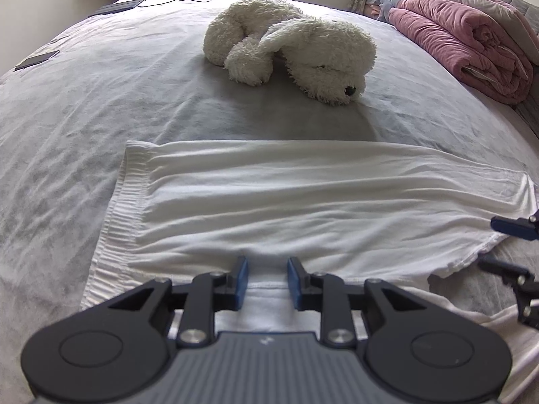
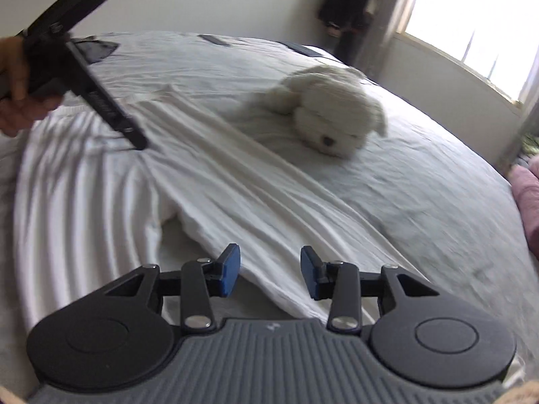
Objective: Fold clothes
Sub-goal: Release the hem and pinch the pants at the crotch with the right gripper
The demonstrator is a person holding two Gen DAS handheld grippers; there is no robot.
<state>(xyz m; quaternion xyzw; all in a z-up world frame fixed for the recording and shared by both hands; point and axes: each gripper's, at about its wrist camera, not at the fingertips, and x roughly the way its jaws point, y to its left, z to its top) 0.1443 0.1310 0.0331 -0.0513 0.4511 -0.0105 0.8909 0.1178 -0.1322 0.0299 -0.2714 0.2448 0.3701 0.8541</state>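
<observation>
A white garment [image 1: 303, 195] lies spread flat on the bed, with a ribbed hem at its left side. My left gripper [image 1: 266, 277] is open, its blue pads just above the garment's near edge. My right gripper [image 2: 270, 271] is open over the garment's right edge [image 2: 256, 222]; its fingers also show at the right edge of the left wrist view [image 1: 512, 245]. The left gripper's body shows in the right wrist view [image 2: 81, 77], held by a hand over the garment. The right wrist view is blurred.
A white plush dog [image 1: 293, 47] lies on the grey bedsheet [image 1: 84, 118] beyond the garment. Folded pink quilts [image 1: 465, 40] are stacked at the far right. Dark flat devices [image 1: 37, 60] and cables lie at the bed's far left. A window [image 2: 471, 27] is on the right.
</observation>
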